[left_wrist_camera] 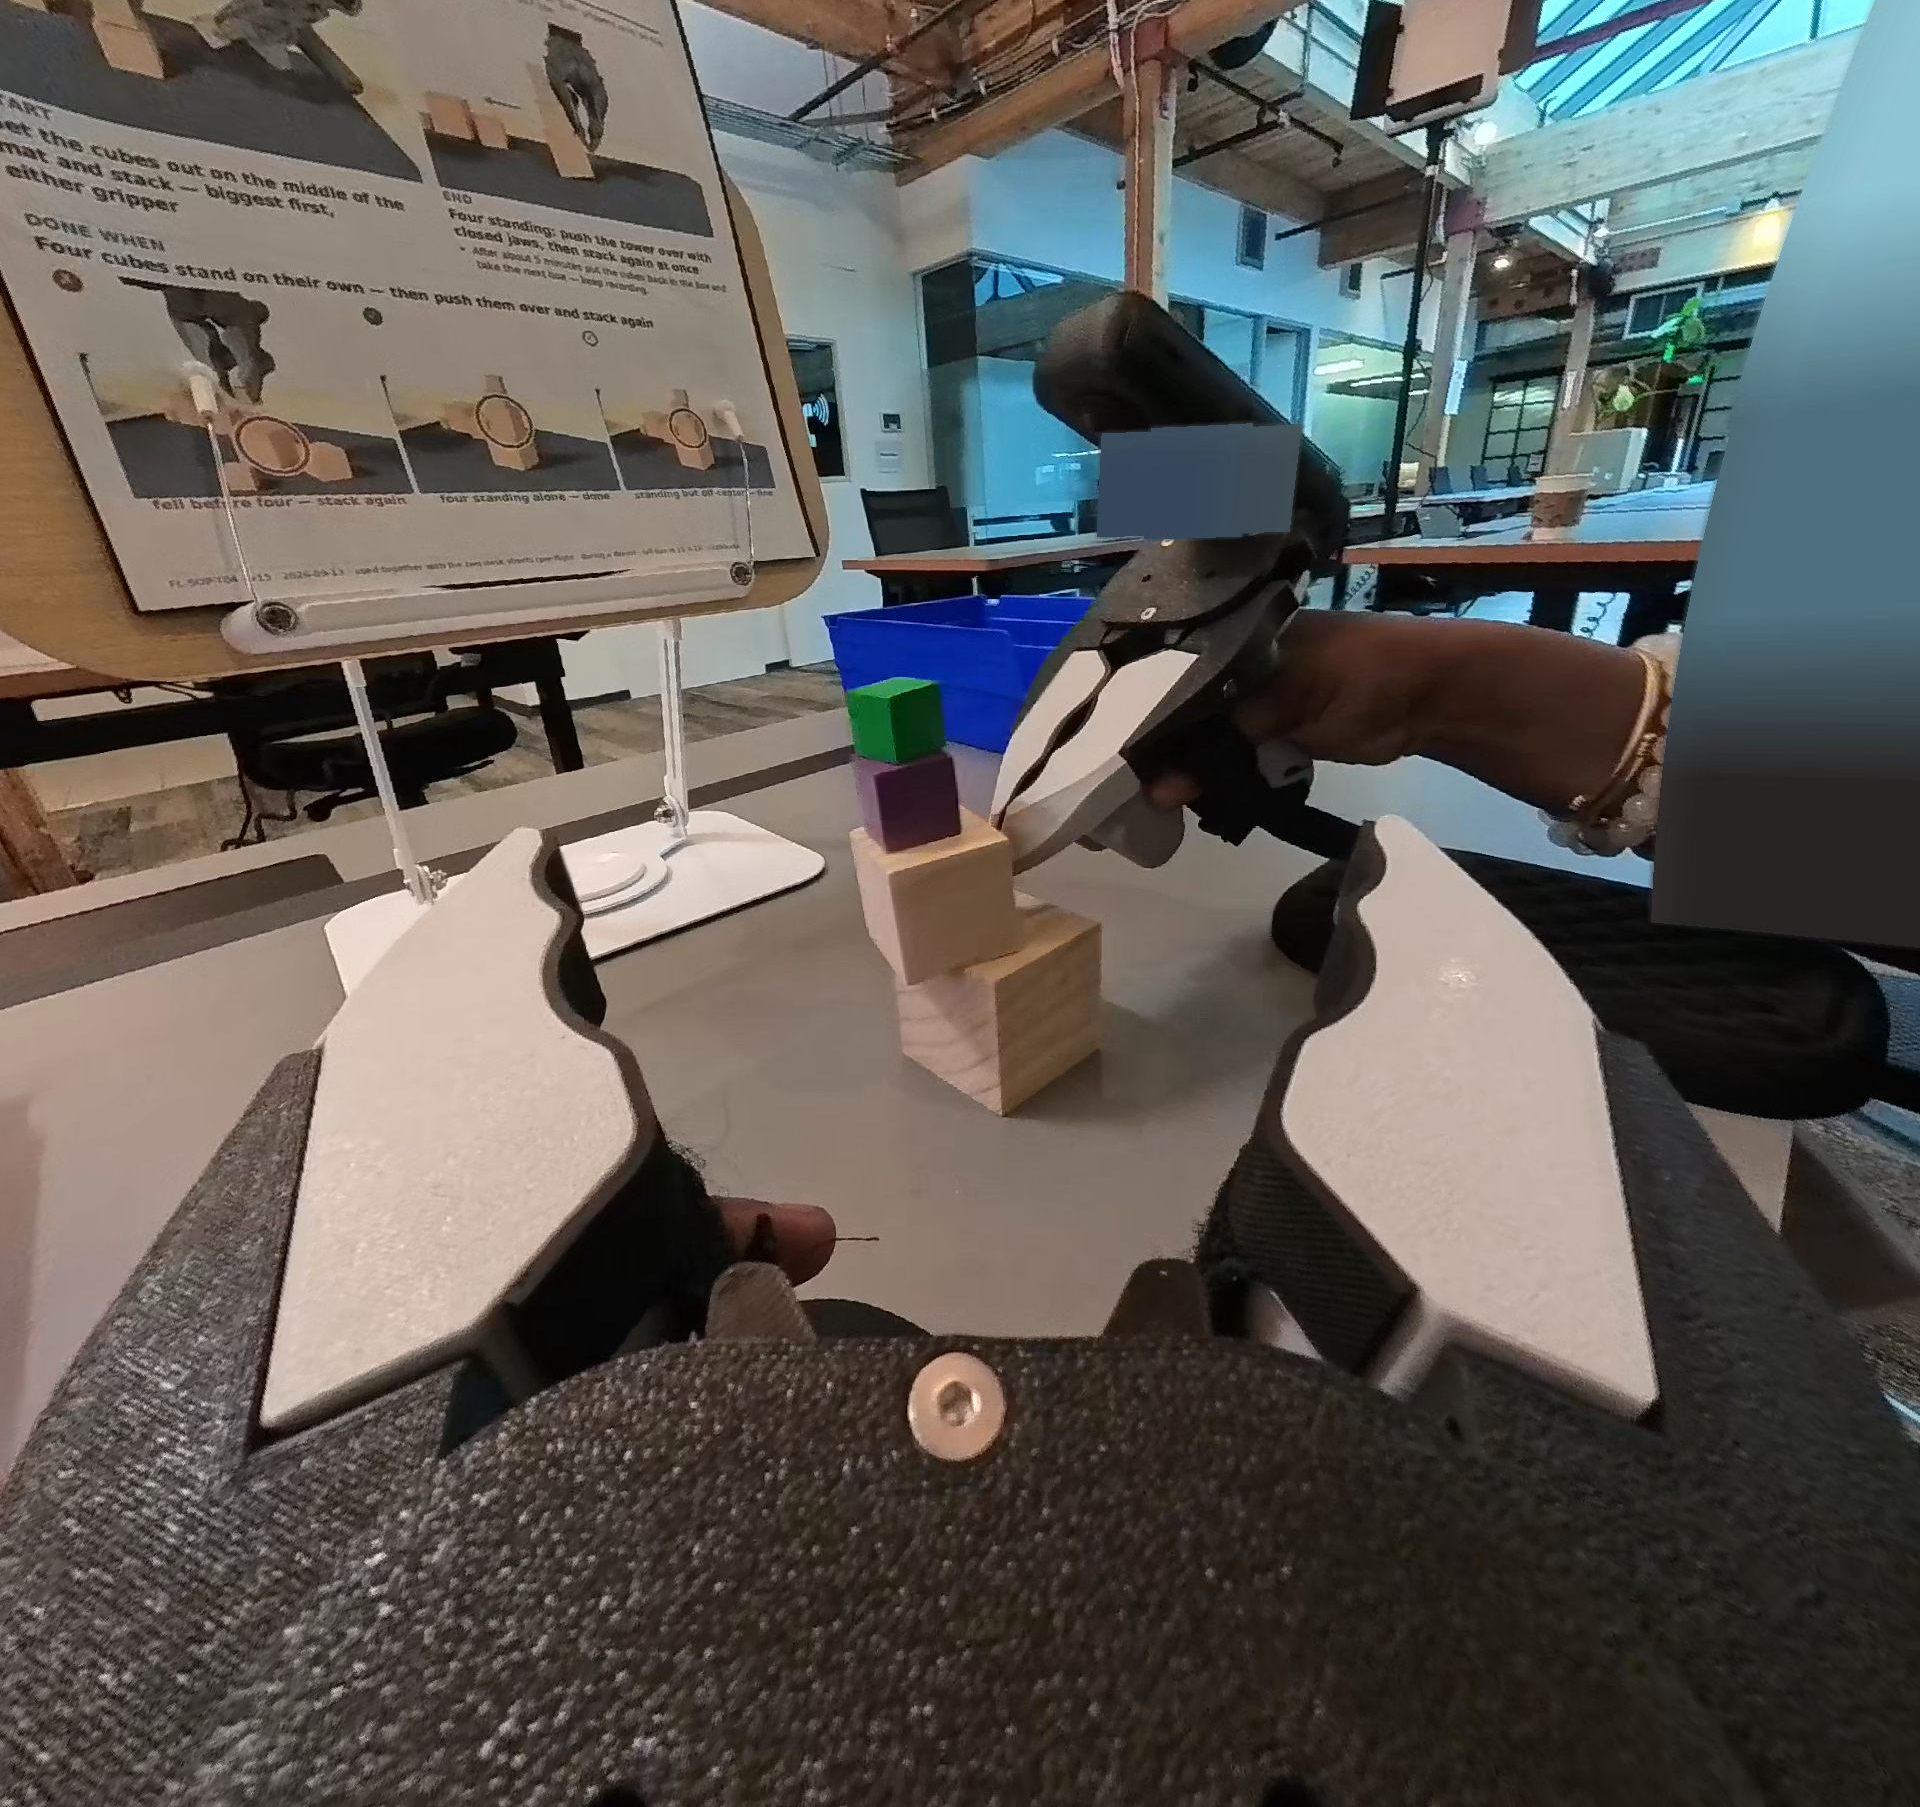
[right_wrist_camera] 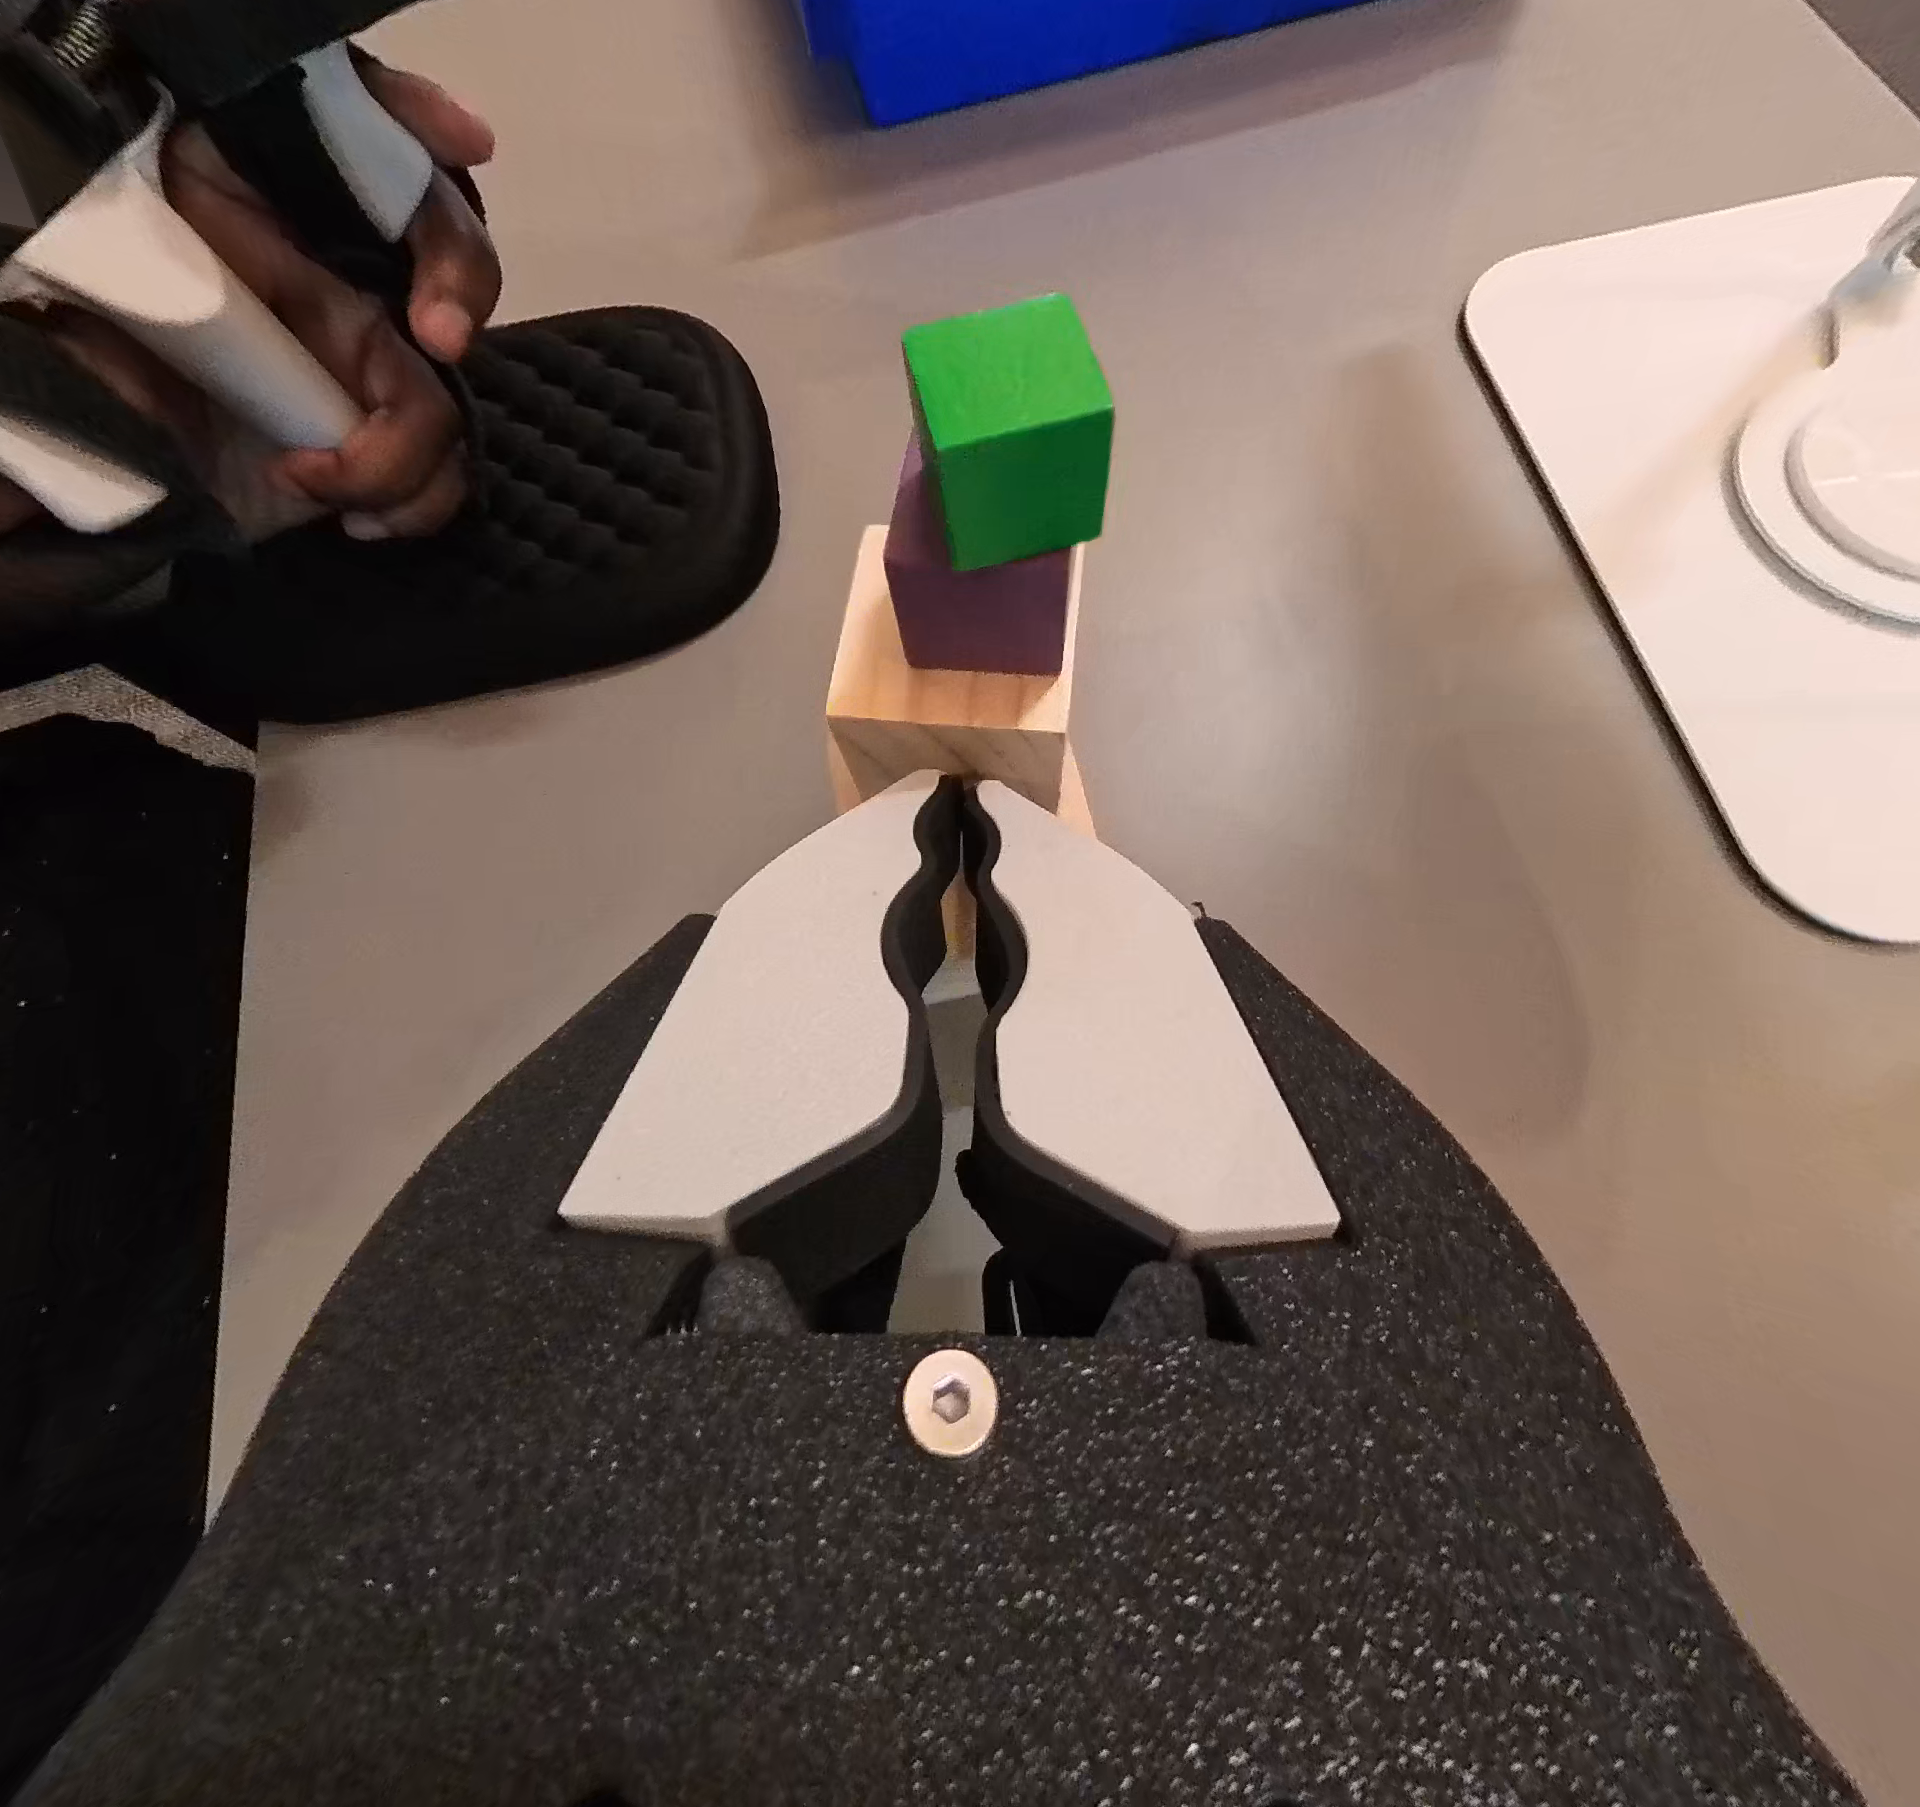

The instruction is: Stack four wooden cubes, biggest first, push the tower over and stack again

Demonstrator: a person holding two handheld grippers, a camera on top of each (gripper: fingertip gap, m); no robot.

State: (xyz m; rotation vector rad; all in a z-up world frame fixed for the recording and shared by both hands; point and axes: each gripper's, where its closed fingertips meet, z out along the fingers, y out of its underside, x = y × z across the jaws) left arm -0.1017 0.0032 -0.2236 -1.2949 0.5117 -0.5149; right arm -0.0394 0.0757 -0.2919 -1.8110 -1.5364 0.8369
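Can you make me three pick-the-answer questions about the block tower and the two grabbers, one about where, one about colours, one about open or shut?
1. Where is the green cube?
A. on top of the purple cube
B. inside the blue bin
C. flat on the table

2. How many blocks make the tower?
A. two
B. four
C. six

3. How do the right gripper fingers stand?
A. wide apart
B. shut, tips at the upper wooden cube
C. clamped round the green cube

Answers: 1 A, green sits directly on purple. 2 B, green, purple, upper wooden cube, lower wooden cube. 3 B, the pads meet at the wooden face.
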